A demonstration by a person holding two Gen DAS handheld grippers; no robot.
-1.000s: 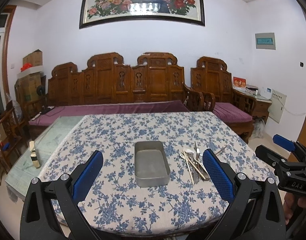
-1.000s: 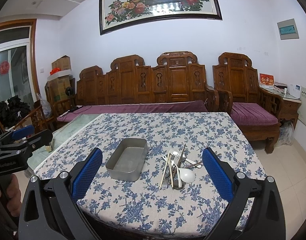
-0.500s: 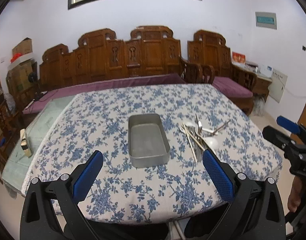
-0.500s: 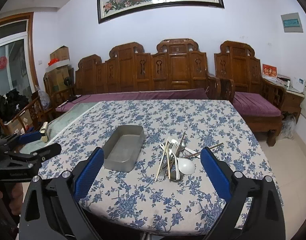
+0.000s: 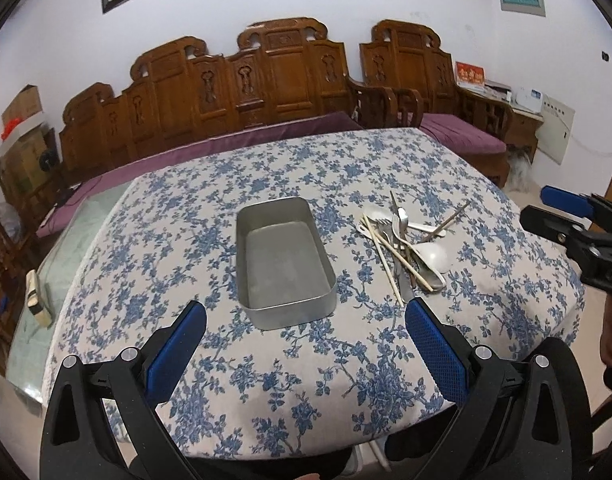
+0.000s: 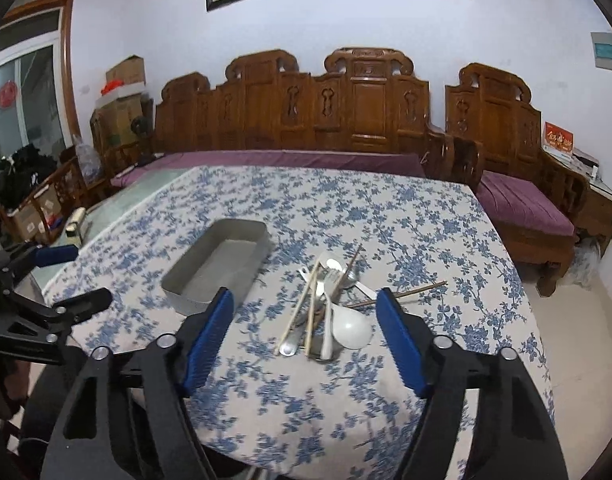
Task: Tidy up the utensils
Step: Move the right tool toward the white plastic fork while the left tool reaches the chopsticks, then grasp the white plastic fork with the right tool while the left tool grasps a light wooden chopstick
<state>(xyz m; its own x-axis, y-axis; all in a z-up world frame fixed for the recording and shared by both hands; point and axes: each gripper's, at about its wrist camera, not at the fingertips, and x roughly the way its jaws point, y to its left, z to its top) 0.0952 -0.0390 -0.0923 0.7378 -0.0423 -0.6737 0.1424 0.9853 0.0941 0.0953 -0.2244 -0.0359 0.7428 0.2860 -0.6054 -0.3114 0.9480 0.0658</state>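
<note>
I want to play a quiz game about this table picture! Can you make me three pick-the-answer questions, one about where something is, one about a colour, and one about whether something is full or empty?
1. Where does the pile of utensils lie?
A. inside the metal tray
B. on the tablecloth beside the tray
C. on the sofa

2. What colour are the flowers on the tablecloth?
A. red
B. yellow
C. blue

3. What is in the metal tray?
A. nothing, it is empty
B. a spoon
C. chopsticks

Answers:
1. B, the spoons, forks and chopsticks sit in a heap on the cloth, apart from the tray.
2. C, the print is blue flowers on a pale cloth.
3. A, only the tray's bare grey bottom shows.
</note>
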